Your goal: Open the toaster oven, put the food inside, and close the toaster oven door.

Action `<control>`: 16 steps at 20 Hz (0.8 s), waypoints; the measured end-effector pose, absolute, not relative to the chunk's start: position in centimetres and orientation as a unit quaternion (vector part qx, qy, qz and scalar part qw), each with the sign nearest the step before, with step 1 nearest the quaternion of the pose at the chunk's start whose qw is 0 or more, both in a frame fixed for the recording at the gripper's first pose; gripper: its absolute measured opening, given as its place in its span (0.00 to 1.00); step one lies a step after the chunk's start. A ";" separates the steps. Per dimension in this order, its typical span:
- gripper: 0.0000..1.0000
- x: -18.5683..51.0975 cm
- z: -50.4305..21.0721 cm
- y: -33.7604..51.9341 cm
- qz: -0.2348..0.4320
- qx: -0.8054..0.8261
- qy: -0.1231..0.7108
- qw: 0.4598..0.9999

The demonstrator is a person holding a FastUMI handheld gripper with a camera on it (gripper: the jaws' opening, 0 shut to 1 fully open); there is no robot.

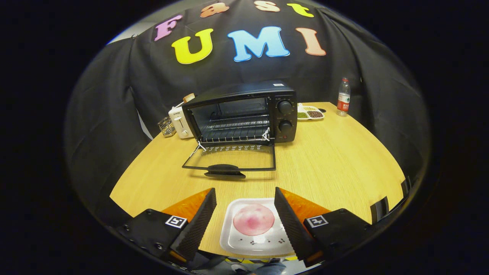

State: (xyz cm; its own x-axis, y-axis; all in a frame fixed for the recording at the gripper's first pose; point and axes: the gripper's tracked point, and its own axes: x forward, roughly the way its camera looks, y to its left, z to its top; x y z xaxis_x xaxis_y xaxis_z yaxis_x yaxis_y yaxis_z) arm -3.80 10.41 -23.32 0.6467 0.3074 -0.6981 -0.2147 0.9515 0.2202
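Your gripper (245,204) gapes wide, holding nothing — one white tray (233,233) between its fingers, one pink round slice (253,219), perhaps ham; one toaster oven (244,114), door down.

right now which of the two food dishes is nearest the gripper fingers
The white square plate with the pink round slice, lying between the open gripper fingers. The other, a divided dish of beans, sits far off beside the toaster oven.

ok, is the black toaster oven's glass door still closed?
No: the black toaster oven's glass door lies folded down flat on the wooden table, wire rack exposed; open gripper straddles the white plate.
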 end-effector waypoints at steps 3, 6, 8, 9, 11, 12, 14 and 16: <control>0.97 -4.3 -23.7 8.4 0.153 0.077 0.426 0.889; 0.98 -4.4 -24.4 6.2 0.161 0.079 0.454 0.873; 0.98 -4.8 -25.3 5.4 0.176 0.085 0.483 0.854; 0.98 -5.0 -25.7 5.0 0.185 0.087 0.500 0.842; 0.99 -5.8 -27.0 4.6 0.205 0.091 0.538 0.812; 0.99 -6.1 -27.8 4.4 0.212 0.092 0.555 0.799; 0.98 -6.5 -28.6 4.3 0.225 0.109 0.584 0.772; 0.95 -6.6 -29.9 4.4 0.225 0.131 0.607 0.751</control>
